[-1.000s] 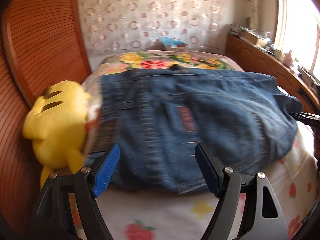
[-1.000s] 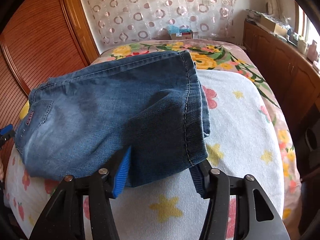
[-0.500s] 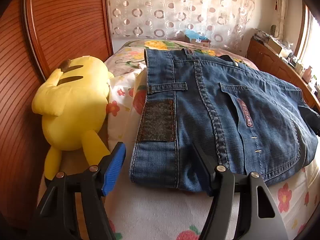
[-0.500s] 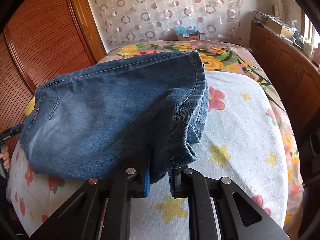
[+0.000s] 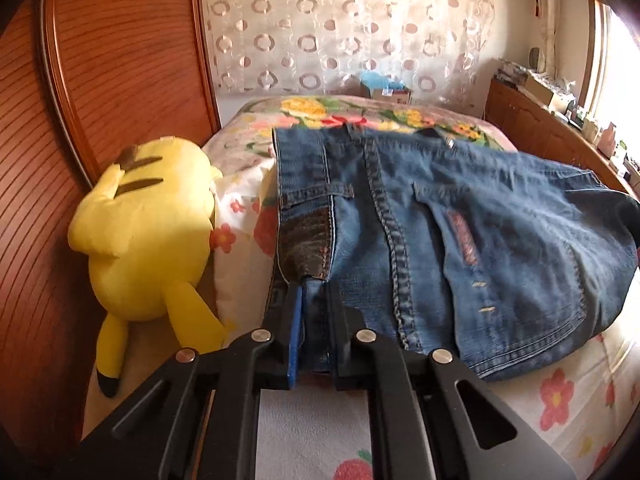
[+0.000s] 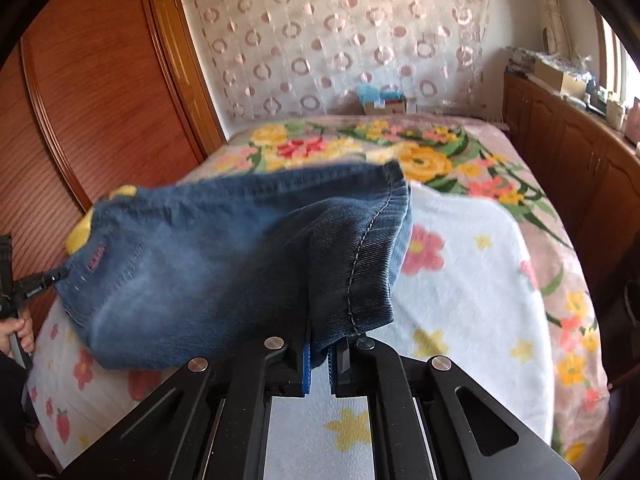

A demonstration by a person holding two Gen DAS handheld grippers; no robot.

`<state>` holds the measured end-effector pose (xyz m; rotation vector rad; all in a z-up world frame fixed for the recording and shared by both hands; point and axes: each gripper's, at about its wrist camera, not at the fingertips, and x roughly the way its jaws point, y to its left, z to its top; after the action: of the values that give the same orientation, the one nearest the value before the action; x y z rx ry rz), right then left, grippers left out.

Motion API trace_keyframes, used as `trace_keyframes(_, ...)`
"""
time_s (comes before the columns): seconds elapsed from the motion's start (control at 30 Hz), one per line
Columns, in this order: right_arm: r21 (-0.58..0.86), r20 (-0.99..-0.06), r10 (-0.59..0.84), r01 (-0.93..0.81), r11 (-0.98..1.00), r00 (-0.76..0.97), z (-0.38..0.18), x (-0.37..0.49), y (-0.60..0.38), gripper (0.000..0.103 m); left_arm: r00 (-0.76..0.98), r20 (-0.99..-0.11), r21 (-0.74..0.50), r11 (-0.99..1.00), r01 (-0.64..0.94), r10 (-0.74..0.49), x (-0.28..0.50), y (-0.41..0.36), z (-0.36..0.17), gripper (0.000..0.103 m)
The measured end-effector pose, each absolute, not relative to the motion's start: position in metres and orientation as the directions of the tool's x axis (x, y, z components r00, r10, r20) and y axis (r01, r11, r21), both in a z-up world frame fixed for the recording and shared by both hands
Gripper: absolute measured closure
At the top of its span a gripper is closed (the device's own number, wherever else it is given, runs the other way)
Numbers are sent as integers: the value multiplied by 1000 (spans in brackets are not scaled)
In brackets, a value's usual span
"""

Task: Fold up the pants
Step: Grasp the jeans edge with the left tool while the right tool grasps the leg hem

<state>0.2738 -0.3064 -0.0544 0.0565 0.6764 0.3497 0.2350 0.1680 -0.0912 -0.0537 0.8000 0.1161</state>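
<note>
The jeans (image 5: pixel 460 248) lie folded on the bed (image 5: pixel 312 432), across its near part, on the white flowered blanket (image 6: pixel 472 300). Their waistband end is toward the bed's left edge, beside a yellow plush toy (image 5: pixel 148 232) that lies along that edge against the wooden wall panel (image 5: pixel 120 60). Their hem end reaches toward the middle of the bed.

The left tongs (image 5: pixel 314 308) are closing on the near corner of the waistband, just below the dark patch (image 5: pixel 306 244); denim is between the blue pads (image 5: pixel 295 320) and they press on it.

The right tongs (image 6: pixel 320 350) are closed on the near corner of the folded hems, with the cloth pinched between the pads. That corner of the jeans (image 6: pixel 224 264) is raised off the blanket and the cloth there is blurred.

In the right wrist view, a hand (image 6: pixel 18 330) shows at the left edge holding the other tool's handle. At the bed's far edge sits a small box (image 6: pixel 384 104) before a circle-patterned curtain (image 6: pixel 340 40).
</note>
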Motion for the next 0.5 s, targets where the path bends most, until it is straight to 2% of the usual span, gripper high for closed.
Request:
trace_keyframes(0.37,54,-516,293,-311,949,805,-12,216,-321,98,800,-599,-12,999,-53,35,213,145,-21,92)
trace_keyframes(0.5,68,-481,275,-277,959,833,-7,178,-344,98,821,-571,-13,1000,-19,8,190,131,-7,93)
